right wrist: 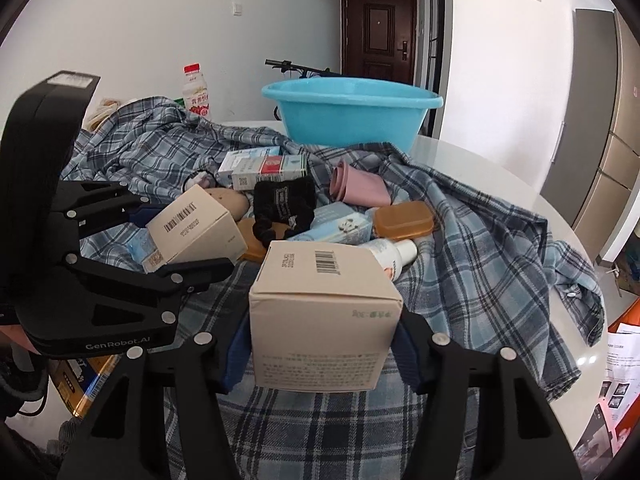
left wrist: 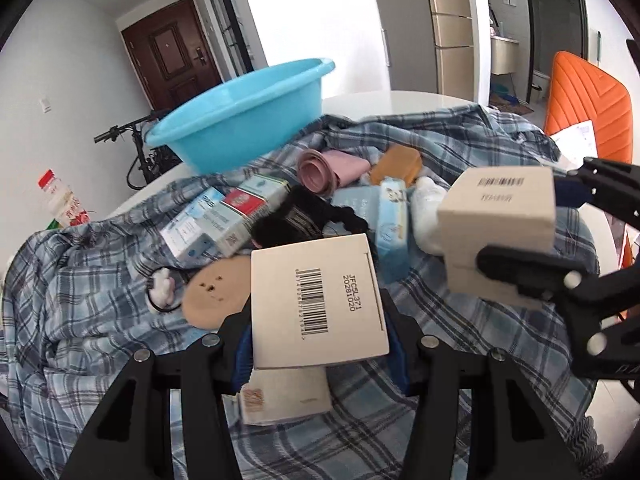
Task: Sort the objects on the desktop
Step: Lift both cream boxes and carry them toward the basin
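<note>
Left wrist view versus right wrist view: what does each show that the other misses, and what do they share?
Only the left wrist view shows the orange chair and the white hair tie lying on the cloth.

Only the right wrist view shows the white bottle clearly, plus printed papers off the table's edge.

Both show the blue basin, the plaid cloth, the amber soap case, the pink roll, and each gripper shut on a beige box: left gripper, right gripper.

two beige barcoded boxes (left wrist: 320, 304) (right wrist: 324, 316) held tilted above a cluttered plaid cloth (right wrist: 480, 248).
</note>
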The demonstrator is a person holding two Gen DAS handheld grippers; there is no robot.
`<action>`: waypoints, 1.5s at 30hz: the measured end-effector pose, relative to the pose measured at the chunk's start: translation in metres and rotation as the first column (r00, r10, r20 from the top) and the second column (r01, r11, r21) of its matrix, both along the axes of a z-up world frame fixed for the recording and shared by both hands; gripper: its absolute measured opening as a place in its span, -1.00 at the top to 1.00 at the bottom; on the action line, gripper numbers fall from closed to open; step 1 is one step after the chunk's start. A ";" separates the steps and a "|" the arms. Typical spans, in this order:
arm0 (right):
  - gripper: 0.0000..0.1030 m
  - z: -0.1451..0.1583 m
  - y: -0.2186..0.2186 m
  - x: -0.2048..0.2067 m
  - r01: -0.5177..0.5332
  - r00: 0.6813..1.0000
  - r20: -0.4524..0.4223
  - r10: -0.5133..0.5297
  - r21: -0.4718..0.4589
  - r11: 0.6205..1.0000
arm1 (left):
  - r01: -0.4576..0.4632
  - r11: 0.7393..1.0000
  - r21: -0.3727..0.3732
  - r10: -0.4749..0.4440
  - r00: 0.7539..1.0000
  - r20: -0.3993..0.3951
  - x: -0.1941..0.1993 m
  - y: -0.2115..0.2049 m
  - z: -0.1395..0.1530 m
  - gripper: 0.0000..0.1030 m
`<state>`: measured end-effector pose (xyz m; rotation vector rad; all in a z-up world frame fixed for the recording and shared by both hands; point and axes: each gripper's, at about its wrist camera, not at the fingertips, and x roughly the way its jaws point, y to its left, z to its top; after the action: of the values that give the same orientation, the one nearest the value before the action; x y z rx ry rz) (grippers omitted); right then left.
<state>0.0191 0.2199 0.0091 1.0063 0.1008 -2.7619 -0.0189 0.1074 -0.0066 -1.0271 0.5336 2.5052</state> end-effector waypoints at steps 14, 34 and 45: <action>-0.13 0.039 0.001 -0.039 -0.025 0.998 -0.061 0.022 -0.051 0.998 | -0.038 0.999 0.022 0.038 0.999 -0.027 -0.030 -0.008 0.033 -0.08; -0.14 0.084 0.008 -0.112 -0.053 0.996 -0.067 0.053 -0.004 0.999 | -0.049 0.994 0.096 0.055 0.997 -0.053 -0.095 0.004 0.074 -0.09; -0.14 0.089 0.007 -0.156 -0.047 0.999 -0.011 0.047 -0.052 0.998 | -0.104 0.989 0.103 0.107 0.994 -0.026 -0.132 -0.002 0.096 -0.09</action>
<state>-0.1364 0.2273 0.0982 0.9653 0.0525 -2.7123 -0.1504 0.1058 0.0895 -1.0040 0.3655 2.6149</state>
